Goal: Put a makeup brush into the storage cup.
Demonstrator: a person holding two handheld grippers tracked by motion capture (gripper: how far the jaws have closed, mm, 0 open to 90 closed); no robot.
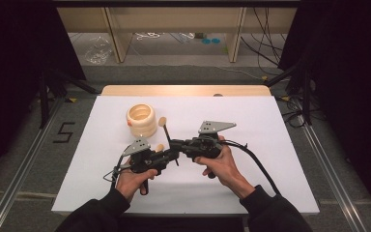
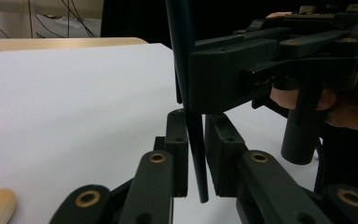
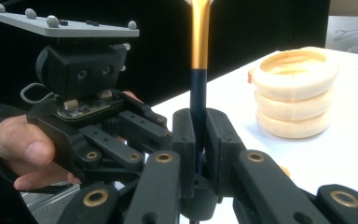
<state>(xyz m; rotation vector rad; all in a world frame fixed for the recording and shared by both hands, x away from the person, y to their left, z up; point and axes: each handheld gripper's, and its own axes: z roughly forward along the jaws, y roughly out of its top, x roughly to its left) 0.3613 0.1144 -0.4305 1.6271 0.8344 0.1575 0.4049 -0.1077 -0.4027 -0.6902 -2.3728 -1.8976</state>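
While the right fingers clamp the brush handle, the left fingers close around its tip.

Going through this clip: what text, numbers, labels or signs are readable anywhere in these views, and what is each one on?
"5" – a single dark numeral marked on the grey floor left of the white table top, seen in the high view.
No other text is readable: the stacked cream ribbed rings, the grey three-cornered plates and both black tools show no legible print, and the small circuit board in the right gripper view is too blurred to read.
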